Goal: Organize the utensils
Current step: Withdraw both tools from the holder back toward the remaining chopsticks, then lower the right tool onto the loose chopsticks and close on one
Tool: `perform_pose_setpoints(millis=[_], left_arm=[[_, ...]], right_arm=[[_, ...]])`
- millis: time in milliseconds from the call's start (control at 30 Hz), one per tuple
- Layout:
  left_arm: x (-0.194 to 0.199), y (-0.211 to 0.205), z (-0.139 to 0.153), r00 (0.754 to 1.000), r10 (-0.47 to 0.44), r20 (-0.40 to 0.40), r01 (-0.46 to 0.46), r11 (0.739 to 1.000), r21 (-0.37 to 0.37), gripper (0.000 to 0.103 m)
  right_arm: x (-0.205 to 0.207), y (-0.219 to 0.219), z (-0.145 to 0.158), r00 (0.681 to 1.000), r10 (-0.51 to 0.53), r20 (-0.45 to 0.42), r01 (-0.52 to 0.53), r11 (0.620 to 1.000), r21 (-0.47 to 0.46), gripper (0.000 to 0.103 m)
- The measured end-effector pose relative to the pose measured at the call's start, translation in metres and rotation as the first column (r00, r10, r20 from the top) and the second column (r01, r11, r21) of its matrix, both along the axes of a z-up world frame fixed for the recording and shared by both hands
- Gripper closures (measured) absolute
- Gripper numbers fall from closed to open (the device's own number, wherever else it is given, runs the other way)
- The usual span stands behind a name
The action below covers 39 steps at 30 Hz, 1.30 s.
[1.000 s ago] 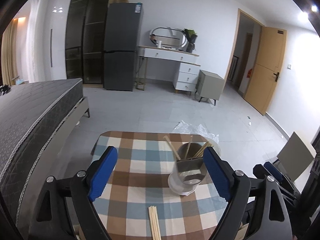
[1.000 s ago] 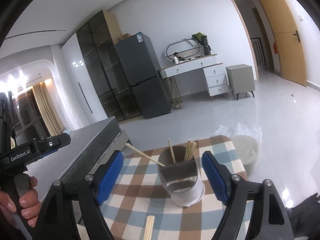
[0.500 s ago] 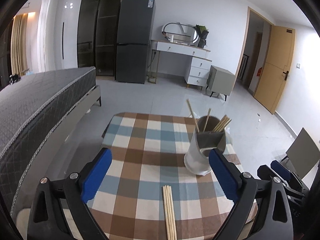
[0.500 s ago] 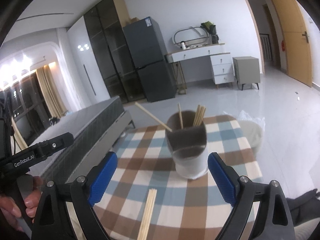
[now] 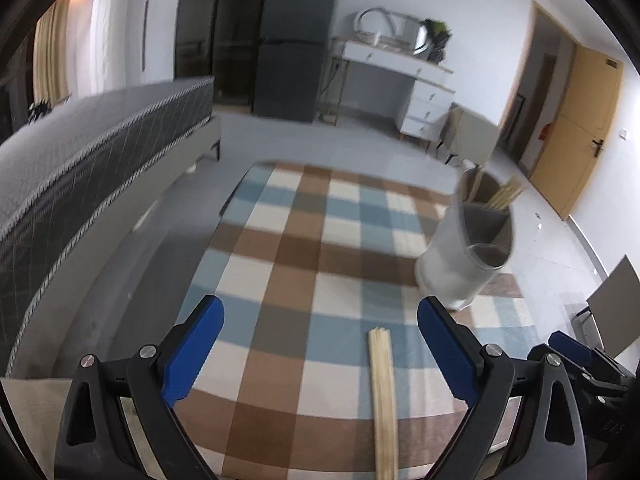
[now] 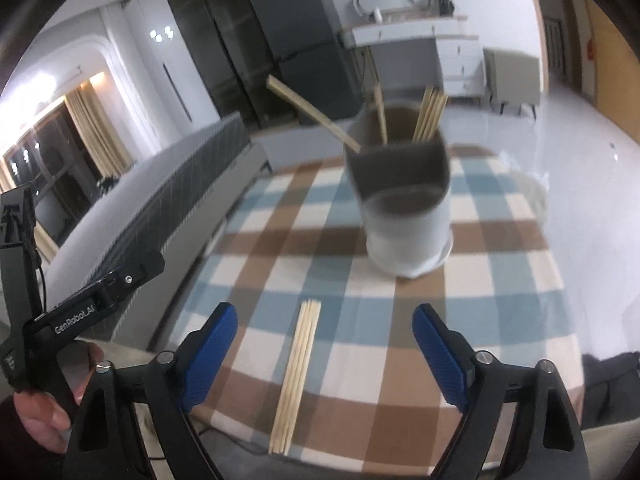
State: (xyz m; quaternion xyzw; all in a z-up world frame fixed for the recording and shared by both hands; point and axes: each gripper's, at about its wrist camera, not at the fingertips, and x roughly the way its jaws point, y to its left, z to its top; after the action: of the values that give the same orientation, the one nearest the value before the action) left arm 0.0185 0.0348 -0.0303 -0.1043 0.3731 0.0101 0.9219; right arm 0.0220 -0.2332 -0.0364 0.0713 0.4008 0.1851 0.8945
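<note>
Dropping closer than a moment ago, left tongs (image 5: 320, 344) wide open, right tongs (image 6: 325, 340) narrowing around nothing, toward pale wooden chopsticks bundle (image 6: 296, 376) lying on checked tabletop (image 6: 500, 320) before white cylindrical holder (image 6: 408, 216), pickup next.

bed (image 5: 100, 160) left | fridge (image 5: 294, 52) back wall | dresser (image 5: 400, 80) | door (image 5: 580, 132) right

A table (image 6: 500, 292) covered by a brown, blue and cream checked cloth (image 5: 320, 264) carried two things. A white utensil holder (image 6: 404, 216) stood toward its far side, and a bundle of chopsticks (image 6: 296, 372) lay flat near the front edge.
</note>
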Motion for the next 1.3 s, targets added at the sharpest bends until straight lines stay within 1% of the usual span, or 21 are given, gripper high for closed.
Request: perform_pose_setpoints(millis=[67,133,267,333,400,467,500,533,567,633,767,867,1000,1033,1200,1300], left_arm=[[0.006,0.010,-0.006,0.999,0.020,-0.045,-0.022,0.999,-0.037,0.008],[0.009,0.017,-0.009,0.997,0.043,-0.062,-0.047,0.997,-0.059,0.008],[0.013,0.025,-0.011,0.995,0.069,-0.076,-0.074,0.995,-0.063,0.008],[0.015,0.027,-0.012,0.994,0.076,-0.084,-0.082,0.995,-0.061,0.008],[0.018,0.029,-0.013,0.993,0.082,-0.090,-0.087,0.994,-0.059,0.008],[0.021,0.032,-0.015,0.991,0.090,-0.103,-0.096,0.994,-0.054,0.008],[0.023,0.033,-0.015,0.990,0.086,-0.113,-0.094,0.994,-0.060,0.008],[0.024,0.034,-0.017,0.988,0.086,-0.125,-0.095,0.994,-0.062,0.008],[0.027,0.036,-0.018,0.987,0.087,-0.139,-0.097,0.993,-0.066,0.008],[0.028,0.043,-0.021,0.982,0.090,-0.165,-0.107,0.989,-0.099,0.008],[0.032,0.056,-0.022,0.974,0.106,-0.198,-0.136,0.980,-0.146,0.008],[0.034,0.063,-0.022,0.970,0.119,-0.213,-0.157,0.972,-0.173,0.008],[0.035,0.066,-0.024,0.964,0.118,-0.238,-0.168,0.964,-0.204,0.008],[0.036,0.066,-0.025,0.963,0.115,-0.242,-0.167,0.964,-0.208,0.008],[0.036,0.067,-0.024,0.963,0.103,-0.250,-0.160,0.962,-0.221,0.008],[0.036,0.069,-0.023,0.962,0.105,-0.253,-0.165,0.960,-0.228,0.008]], right_arm=[[0.006,0.008,-0.010,0.999,0.019,-0.047,-0.020,0.999,-0.024,0.021],[0.012,0.015,-0.019,0.996,0.034,-0.080,-0.038,0.998,-0.046,0.022],[0.025,0.030,-0.034,0.990,0.058,-0.130,-0.069,0.994,-0.087,0.024],[0.034,0.038,-0.042,0.986,0.070,-0.154,-0.087,0.990,-0.109,0.028],[0.042,0.047,-0.052,0.978,0.088,-0.191,-0.115,0.984,-0.133,0.033],[0.052,0.059,-0.066,0.961,0.123,-0.249,-0.165,0.974,-0.158,0.048],[0.055,0.063,-0.072,0.953,0.133,-0.271,-0.183,0.968,-0.169,0.051],[0.060,0.069,-0.081,0.942,0.145,-0.302,-0.208,0.960,-0.187,0.056],[0.062,0.072,-0.085,0.937,0.151,-0.316,-0.221,0.955,-0.197,0.060],[0.070,0.079,-0.095,0.927,0.156,-0.342,-0.243,0.943,-0.228,0.060],[0.082,0.090,-0.104,0.913,0.162,-0.376,-0.278,0.919,-0.281,0.061],[0.090,0.095,-0.111,0.898,0.168,-0.406,-0.303,0.907,-0.293,0.068],[0.094,0.102,-0.115,0.895,0.173,-0.410,-0.324,0.885,-0.335,0.073],[0.094,0.103,-0.117,0.892,0.174,-0.417,-0.332,0.879,-0.342,0.077],[0.097,0.106,-0.120,0.890,0.154,-0.429,-0.334,0.860,-0.385,0.079],[0.098,0.106,-0.121,0.888,0.133,-0.440,-0.322,0.863,-0.389,0.080]])
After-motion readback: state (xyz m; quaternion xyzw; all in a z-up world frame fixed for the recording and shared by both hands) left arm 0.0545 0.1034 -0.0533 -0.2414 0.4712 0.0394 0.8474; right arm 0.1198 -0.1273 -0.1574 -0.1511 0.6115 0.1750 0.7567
